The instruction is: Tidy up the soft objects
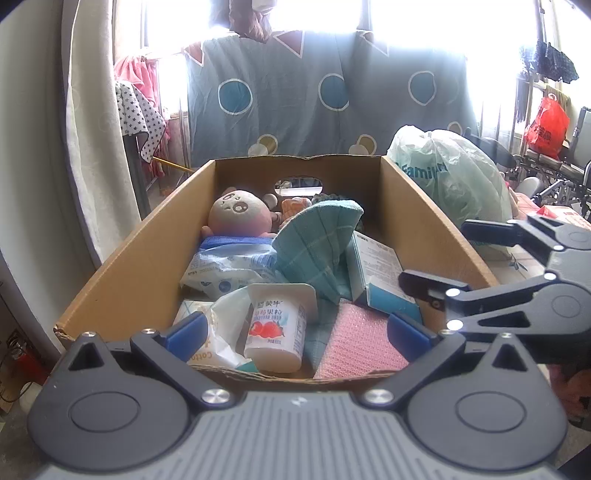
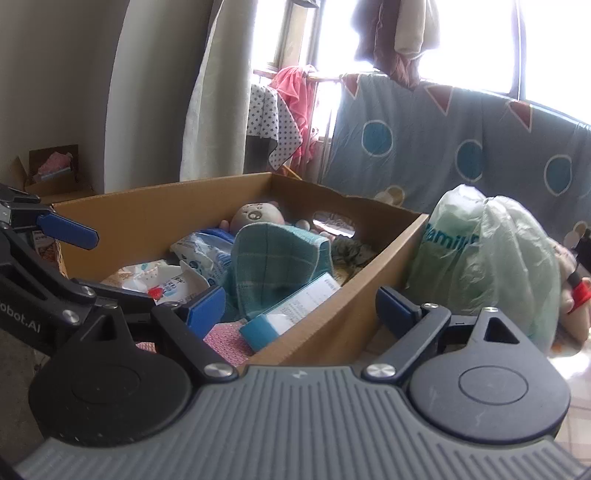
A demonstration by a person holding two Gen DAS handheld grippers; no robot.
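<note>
cardboard box [image 1: 147, 258] crammed; left fingers [image 1: 192, 328] and right fingers [image 2: 207, 310] spread, empty.

Cardboard box [image 1: 147, 258] — open-topped, holding the soft objects. Plush doll [image 1: 240, 214] lies face-up at the far end; a teal checked cloth [image 1: 314, 243] drapes in a hump at centre; a pink textured pad [image 1: 362, 339] lies flat at the near right corner.

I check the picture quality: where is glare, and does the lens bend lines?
Left wrist view: the window is blown out white; the cardboard box stays readable, its walls splayed by fisheye. Right wrist view: same glare at the top right, the box rim bowed.
</note>
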